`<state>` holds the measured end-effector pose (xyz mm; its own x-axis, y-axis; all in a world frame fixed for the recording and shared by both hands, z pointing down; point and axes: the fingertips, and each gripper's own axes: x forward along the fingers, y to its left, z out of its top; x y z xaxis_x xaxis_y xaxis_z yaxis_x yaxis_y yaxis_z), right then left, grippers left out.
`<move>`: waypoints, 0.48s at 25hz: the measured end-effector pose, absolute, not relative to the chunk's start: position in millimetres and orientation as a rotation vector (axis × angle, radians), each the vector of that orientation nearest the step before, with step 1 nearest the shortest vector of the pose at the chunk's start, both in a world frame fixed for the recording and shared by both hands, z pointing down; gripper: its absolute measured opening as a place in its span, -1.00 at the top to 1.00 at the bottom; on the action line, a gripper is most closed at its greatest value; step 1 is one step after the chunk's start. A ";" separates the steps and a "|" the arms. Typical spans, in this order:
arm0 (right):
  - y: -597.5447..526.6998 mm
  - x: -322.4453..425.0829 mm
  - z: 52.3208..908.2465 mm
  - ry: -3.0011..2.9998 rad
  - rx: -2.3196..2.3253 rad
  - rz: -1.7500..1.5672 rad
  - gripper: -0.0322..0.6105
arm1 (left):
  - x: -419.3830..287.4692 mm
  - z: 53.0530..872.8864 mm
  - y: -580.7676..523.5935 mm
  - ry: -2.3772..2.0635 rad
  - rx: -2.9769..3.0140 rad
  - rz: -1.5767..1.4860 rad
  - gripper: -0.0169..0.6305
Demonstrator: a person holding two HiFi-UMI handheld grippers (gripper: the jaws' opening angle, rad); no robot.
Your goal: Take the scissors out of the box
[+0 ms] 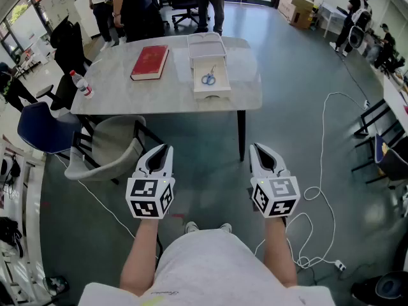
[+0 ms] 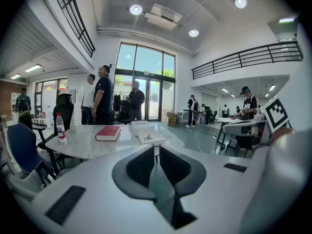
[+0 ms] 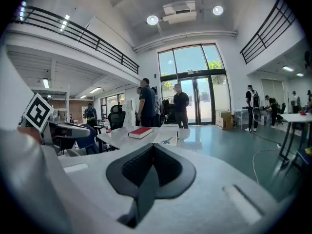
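Observation:
Blue-handled scissors (image 1: 208,78) lie in an open white box (image 1: 211,95) on the grey table (image 1: 127,91), with the box's lid (image 1: 205,43) folded back behind it. Both grippers hang low before the person, well short of the table's near edge. My left gripper (image 1: 164,148) is shut and holds nothing; only a thin slit shows between its jaws in the left gripper view (image 2: 156,147), far from the box (image 2: 151,136). My right gripper (image 1: 258,148) is shut and empty too (image 3: 153,146). The scissors (image 3: 167,141) show small and distant.
A red book (image 1: 150,62) lies left of the box and a water bottle (image 1: 81,83) stands at the table's left end. A grey chair (image 1: 111,145) and a blue chair (image 1: 38,129) stand at the near left. A white cable (image 1: 331,196) loops across the floor at the right. People stand behind the table.

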<state>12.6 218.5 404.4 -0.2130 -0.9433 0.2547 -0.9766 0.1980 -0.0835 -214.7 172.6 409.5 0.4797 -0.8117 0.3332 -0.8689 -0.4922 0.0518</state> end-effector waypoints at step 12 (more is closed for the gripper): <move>206.1 46.9 411.8 -2.340 1.840 0.366 0.88 | -167.1 416.5 163.8 -1.441 2.509 0.395 0.84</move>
<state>46.9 206.1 411.8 -0.2410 -0.9352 0.2594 -0.9698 0.2214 -0.1027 -167.1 163.8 416.5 0.4829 -0.8079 0.3377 -0.8672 -0.4947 0.0565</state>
